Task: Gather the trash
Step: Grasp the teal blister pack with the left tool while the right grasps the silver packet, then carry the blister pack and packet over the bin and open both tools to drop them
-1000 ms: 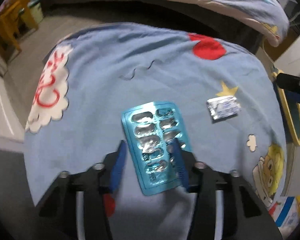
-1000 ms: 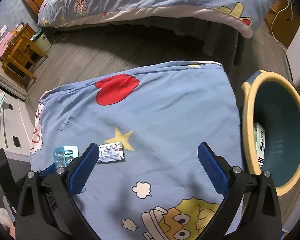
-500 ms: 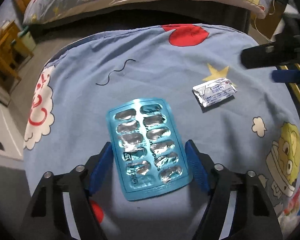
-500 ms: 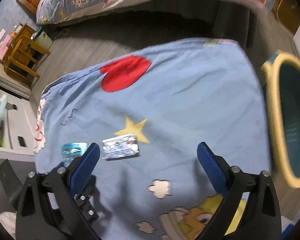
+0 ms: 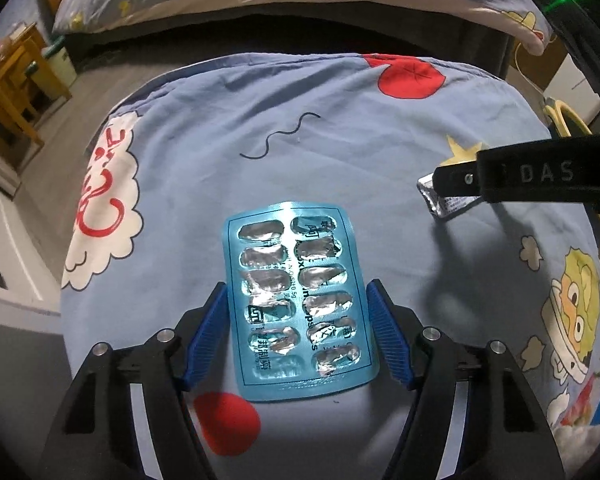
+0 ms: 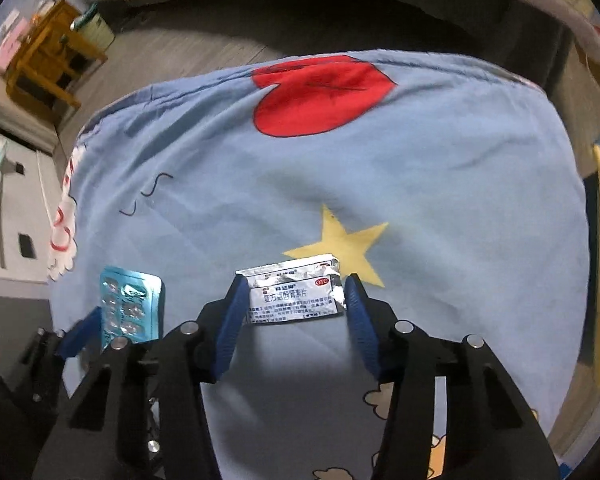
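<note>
Dim room, foil glare, fisheye-warped edges, slight motion blur

Left gripper (image 5: pixel 298 330) is pointing steeply down, jaws standing apart, pads not pressing. Right gripper (image 6: pixel 296 312) is pointing steeply down too; its jaws have just been closing, pads flanking a packet without clamping.

The right tongs (image 6: pixel 294 300) have come down, closing around the foil sachet (image 6: pixel 294 296).
</note>
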Demonstrator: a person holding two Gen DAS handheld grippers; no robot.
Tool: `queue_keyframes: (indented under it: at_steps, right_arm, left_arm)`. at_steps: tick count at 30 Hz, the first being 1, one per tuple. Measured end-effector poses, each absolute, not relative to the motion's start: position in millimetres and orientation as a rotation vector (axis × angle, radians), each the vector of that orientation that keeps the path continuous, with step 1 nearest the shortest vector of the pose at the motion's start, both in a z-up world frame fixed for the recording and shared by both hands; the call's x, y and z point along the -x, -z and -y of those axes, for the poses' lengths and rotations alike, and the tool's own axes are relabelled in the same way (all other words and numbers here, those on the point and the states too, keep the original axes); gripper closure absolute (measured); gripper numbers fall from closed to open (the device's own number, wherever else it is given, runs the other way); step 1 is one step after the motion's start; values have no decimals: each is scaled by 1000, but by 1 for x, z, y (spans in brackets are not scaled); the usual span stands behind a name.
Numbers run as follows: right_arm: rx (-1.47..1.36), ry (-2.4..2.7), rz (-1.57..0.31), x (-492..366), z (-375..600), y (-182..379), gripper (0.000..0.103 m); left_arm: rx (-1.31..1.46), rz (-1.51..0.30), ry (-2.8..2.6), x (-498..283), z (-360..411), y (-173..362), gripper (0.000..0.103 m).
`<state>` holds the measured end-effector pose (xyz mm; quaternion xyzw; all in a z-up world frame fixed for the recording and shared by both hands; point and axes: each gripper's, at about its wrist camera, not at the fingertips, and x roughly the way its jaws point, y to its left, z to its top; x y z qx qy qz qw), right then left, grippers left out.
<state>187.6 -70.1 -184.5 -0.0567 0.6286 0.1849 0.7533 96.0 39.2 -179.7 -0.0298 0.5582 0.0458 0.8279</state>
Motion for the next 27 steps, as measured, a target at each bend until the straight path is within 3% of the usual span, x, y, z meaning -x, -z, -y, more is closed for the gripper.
queue_keyframes:
  at_steps: [17, 27]
  right_arm:
    - [-73, -360, -1260, -183, 139, 118, 54]
    - [-153, -326, -1154, -178, 206, 70, 54]
  left_arm:
    - [62, -1102, -59, -84, -34, 159, 33]
    - [-21, -1044, 11, -95, 20, 143, 33]
